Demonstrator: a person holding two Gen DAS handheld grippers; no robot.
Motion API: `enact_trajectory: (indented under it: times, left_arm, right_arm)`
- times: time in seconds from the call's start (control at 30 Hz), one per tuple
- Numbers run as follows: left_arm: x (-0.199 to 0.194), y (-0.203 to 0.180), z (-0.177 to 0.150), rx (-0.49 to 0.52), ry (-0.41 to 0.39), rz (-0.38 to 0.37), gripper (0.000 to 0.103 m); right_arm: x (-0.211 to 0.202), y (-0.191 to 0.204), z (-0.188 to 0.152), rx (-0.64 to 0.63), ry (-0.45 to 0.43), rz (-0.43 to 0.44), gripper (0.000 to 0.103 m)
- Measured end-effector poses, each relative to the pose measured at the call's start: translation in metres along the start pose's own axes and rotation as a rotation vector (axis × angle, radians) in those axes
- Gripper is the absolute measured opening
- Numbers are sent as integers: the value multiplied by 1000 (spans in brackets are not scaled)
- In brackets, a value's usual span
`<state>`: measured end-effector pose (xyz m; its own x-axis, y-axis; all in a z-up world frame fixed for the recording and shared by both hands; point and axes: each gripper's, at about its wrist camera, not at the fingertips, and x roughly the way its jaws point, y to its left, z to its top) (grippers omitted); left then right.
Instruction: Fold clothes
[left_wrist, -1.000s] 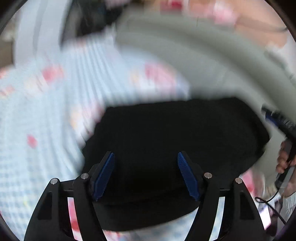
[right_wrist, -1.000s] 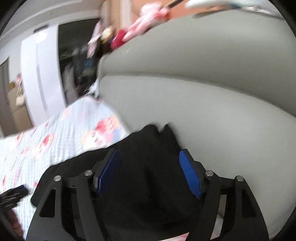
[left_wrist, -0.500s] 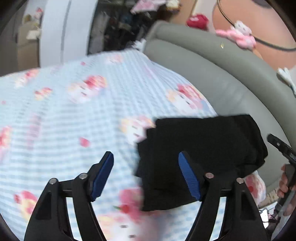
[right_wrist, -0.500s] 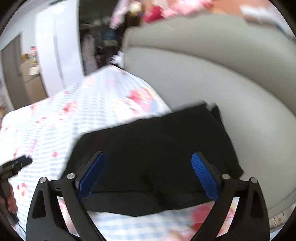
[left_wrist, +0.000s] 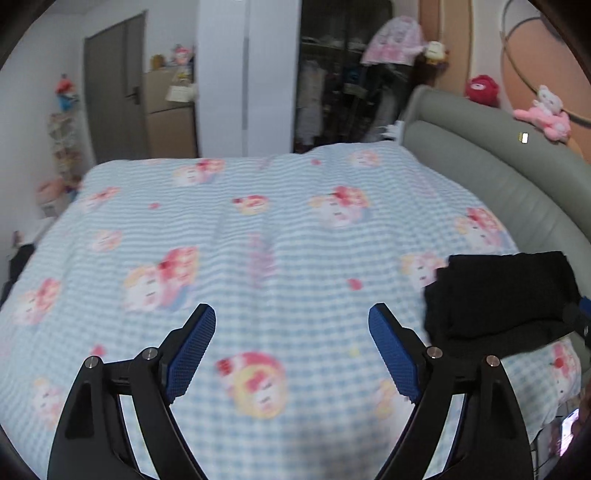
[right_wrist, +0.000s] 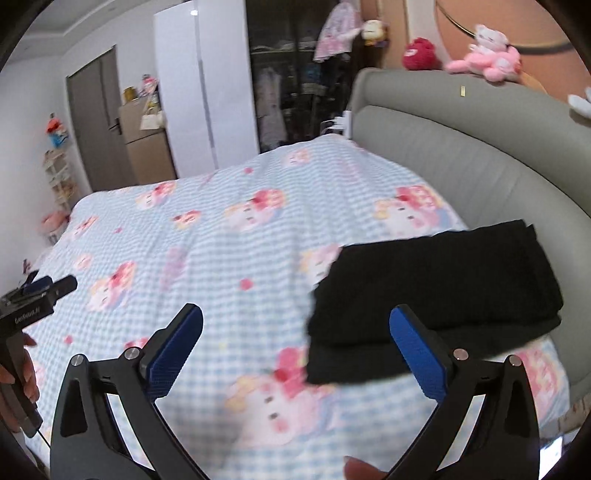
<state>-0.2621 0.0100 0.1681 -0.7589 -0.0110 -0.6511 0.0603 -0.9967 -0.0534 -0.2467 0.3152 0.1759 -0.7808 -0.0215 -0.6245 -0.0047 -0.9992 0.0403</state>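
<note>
Two tongs hang wide open over the bed, holding nothing.
Left tongs (left_wrist: 291, 350) and right tongs (right_wrist: 295, 350) both have their blue pads far apart. The folded black clothes (right_wrist: 436, 299) lie on the checked blanket (right_wrist: 229, 258), just past the right tongs' right pad, touching the gray headboard (right_wrist: 480, 162).

I see one black garment (right_wrist: 436, 291), folded into a flat, roughly rectangular stack of several layers, its lower layers sticking out a little past the top one at the near edge. It lies flat on the blue-and-white checked bedspread (right_wrist: 229, 266), at the right side of the bed, its far edge up against the grey padded headboard (right_wrist: 480, 166). From my left wrist camera the same dark bundle (left_wrist: 502, 295) sits far right, edges slightly blurred.
</note>
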Motion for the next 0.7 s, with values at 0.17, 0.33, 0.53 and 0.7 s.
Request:
enact_trajectory:
  times: [0.17,0.33,0.53,0.7]
  left_arm:
    - [-60,24,-33,-9,-44,44,94]
    - [-123,33,-76,-22,-81,22,99]
    - [-200,14,-157,66,-147,34,99]
    - [-248,4,-201,78,-185,25,99]
  right_arm:
    - [-40,62,-41,-58,-10,68,102]
    - [-93,99,-82,-97,-21,84,102]
    - [-163,114,-171,-142,-97,2,103]
    - [-195,109,-223,-135,-87,-9,103]
